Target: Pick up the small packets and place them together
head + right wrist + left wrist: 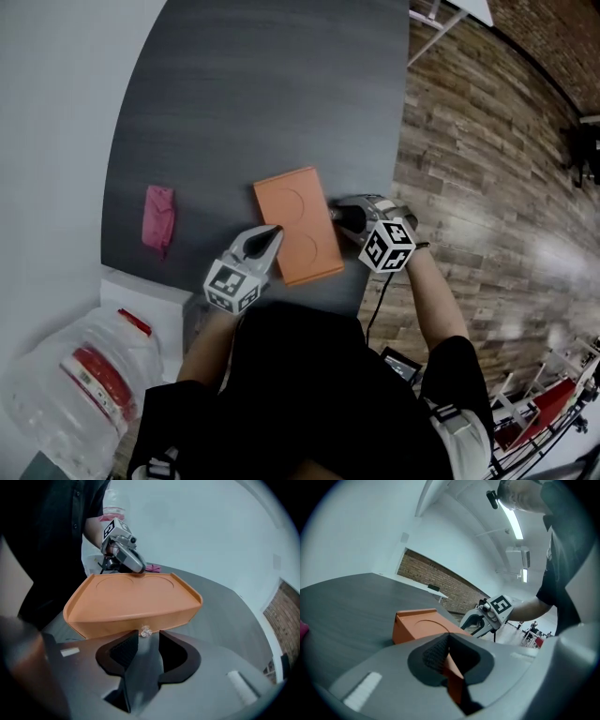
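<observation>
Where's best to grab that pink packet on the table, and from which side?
Probably pinch the pink packet across its narrow middle, coming straight down from above: it lies flat on the table, long axis running away from you.

- The left gripper [274, 234] reaches forward, its jaws clamped on the tray [298, 211] edge.
- The right gripper [337, 215] tilts downward, jaws slightly apart, gripping nothing.

The person wears a black short-sleeved shirt [309, 375]. The left gripper [272, 234] and right gripper [337, 214] have grey shells, black ribbed pads [123, 654] and black-and-white marker cubes [388, 246]. A thin black cable [373, 309] runs from the right one.
</observation>
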{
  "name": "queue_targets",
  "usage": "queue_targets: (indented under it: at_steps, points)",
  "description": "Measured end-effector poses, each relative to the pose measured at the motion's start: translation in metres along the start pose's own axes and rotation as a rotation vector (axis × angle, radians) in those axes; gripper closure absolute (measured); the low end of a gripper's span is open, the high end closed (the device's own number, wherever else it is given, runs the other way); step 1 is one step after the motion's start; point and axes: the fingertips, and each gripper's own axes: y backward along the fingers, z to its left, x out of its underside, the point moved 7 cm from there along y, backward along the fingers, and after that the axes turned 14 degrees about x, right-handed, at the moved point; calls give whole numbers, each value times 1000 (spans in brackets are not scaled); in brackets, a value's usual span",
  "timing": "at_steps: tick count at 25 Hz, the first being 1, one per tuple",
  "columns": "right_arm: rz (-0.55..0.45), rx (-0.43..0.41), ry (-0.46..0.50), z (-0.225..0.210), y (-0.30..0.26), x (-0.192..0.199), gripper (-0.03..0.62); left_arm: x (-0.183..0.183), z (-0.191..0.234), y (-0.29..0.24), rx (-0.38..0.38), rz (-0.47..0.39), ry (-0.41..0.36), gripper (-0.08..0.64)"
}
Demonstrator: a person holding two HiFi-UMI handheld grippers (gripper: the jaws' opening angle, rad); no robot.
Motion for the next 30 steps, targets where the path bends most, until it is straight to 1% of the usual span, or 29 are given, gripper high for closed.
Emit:
queue_targets:
  at_steps: [4,8,11,15,19,25,30]
  points:
    - [12,-74,106,1,-5,-5,453,2,-1,-1,2,3,10,561]
    - [17,-119,156,0,-9,-8,457,2,-1,-2,7,10,-2,561]
    - [21,-155,202,-1,-10,-10,474,2,-2,-2,11,16,-13,561]
    - [32,-181,282,1,-10,-12,506,1,-3,-3,14,32,-31,561]
    - [29,-203,292,0,-9,-12,514,0,-6,-6,-3,102,-102,561]
    - [16,-214,272,-3,-9,-7,515,0,-7,-6,-22,132,-123,561]
    - [50,-179,242,-11,0,10,515,0,-5,-5,-25,135,-114,561]
